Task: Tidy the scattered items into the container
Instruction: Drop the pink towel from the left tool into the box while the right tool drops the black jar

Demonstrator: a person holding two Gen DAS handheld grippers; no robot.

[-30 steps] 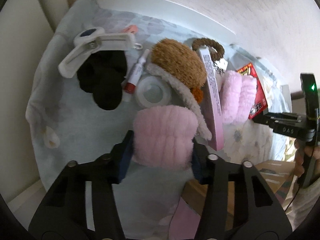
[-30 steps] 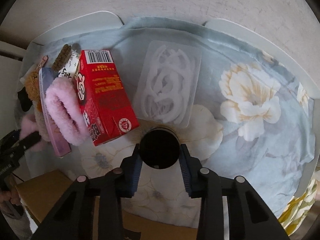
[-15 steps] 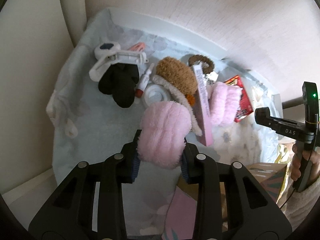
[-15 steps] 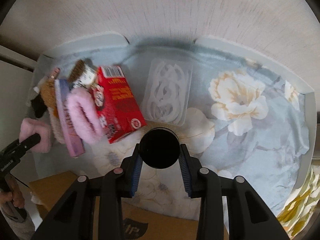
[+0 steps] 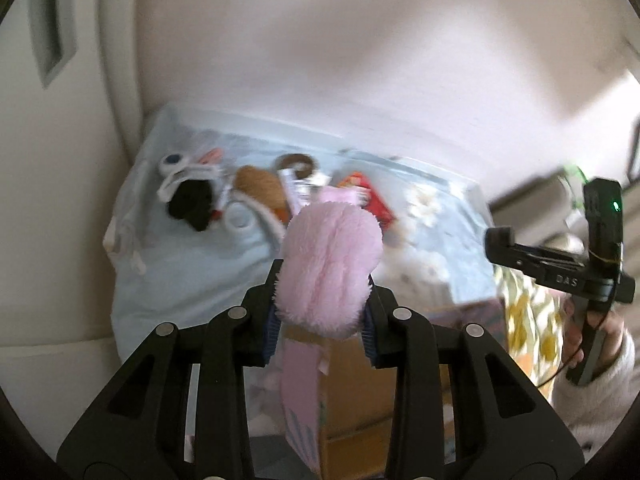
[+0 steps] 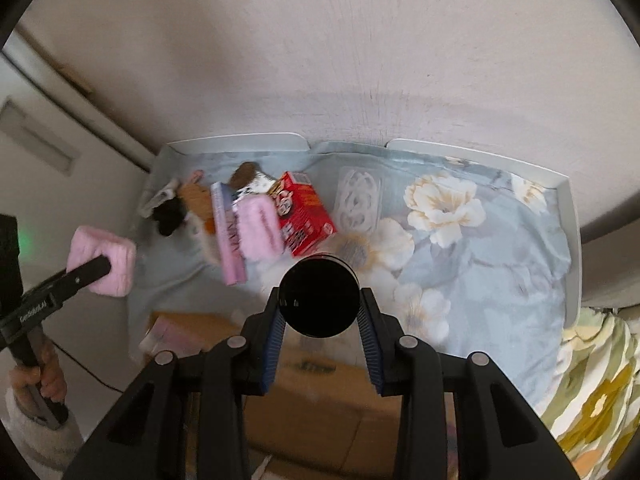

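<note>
The left gripper pinches a pink puff between its 2 blue pads. The puff sits in the low middle of the left view and bulges up above the fingers. In the right view the same puff shows at the left edge, pressed in that gripper's black fingers.

The right gripper pinches a black round thing in the low middle of its view. The pads press on both its sides. What it is, I cannot tell.

Below both grippers is a brown box, at the bottom of each view. In the left view the box shows under the puff, with a pink flap hanging by it.

Higher up is a desk with a blue flower cloth. Things lie on it in the middle left of the right view: a red carton, a second pink puff just beside it, a long pink box, a brown fuzzy thing, a black thing and a clear plastic pack.

The red carton has white writing, too blurred to read. The left gripper's side has small white letters, too blurred to read. In the left view the right gripper's body at the right edge reads "DAS". A hand in a white fuzzy sleeve holds it.
</note>
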